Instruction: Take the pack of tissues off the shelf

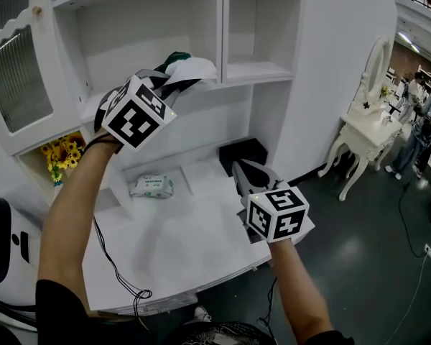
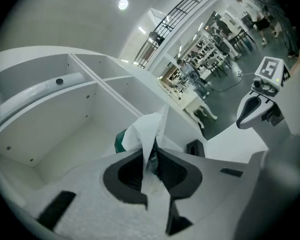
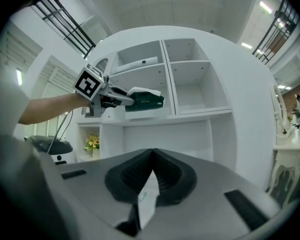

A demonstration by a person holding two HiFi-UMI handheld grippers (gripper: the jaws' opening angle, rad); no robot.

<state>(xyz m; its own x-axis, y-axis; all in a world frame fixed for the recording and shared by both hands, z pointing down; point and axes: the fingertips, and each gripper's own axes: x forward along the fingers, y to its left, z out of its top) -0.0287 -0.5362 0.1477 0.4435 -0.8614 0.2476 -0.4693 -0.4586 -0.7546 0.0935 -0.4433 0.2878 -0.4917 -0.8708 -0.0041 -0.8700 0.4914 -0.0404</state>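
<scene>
Pack of tissues (image 1: 192,68) pinched by the left gripper (image 2: 151,155) at the shelf (image 1: 260,70) edge; right gripper (image 1: 246,175) hangs near, jaws together.

Bright even light spreading over the white open-fronted shelf unit (image 1: 258,70), round ceiling lamp (image 2: 122,4) glaring, soft shadows lying in the shelf compartments, both gripper views bending and darkening toward their rims, nearest surfaces blurring.

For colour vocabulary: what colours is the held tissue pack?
Soft tissue pack: green and white; right gripper view.
</scene>
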